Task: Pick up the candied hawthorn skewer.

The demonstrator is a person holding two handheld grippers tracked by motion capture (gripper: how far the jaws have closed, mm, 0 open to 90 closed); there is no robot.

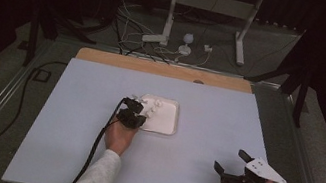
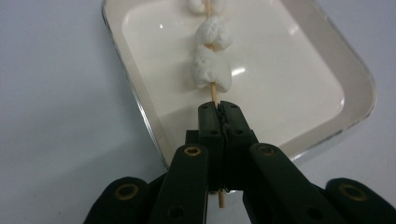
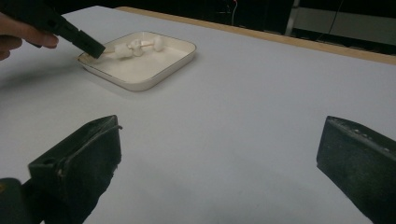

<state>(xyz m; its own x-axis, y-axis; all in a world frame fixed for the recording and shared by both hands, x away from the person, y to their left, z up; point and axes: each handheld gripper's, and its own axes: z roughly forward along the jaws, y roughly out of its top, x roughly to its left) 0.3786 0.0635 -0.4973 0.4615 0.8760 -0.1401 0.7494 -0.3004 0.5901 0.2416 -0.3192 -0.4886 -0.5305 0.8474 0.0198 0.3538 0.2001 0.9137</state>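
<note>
Left gripper (image 2: 219, 108) has its jaws pressed together on the bare end of a wooden skewer (image 2: 214, 92), the stick pinched between the two black tips and its butt end poking out below them in the left gripper view. Three white marshmallow-like pieces are threaded on it; the nearest piece (image 2: 211, 70) sits just beyond the jaw tips, not touching them, and the others run on away from the tool along the stick.

Judgement: the step in hand is the pick-up of the skewer, with the grasp made. From the right gripper view the loaded end appears to be near or on the floor of the white tray (image 3: 140, 81); whether it has cleared the tray I cannot tell. The next move calls for a steady lift that keeps the stick level, since the weight hangs forward of a thin pinch and the skewer could swivel or slip.

Outward from the skewer, the tray lies directly under and ahead of the left gripper on the pale blue table (image 1: 65, 145). Right gripper (image 1: 231, 162) rests well apart, toward the table's near right corner, its jaws spread wide and holding nothing.
</note>
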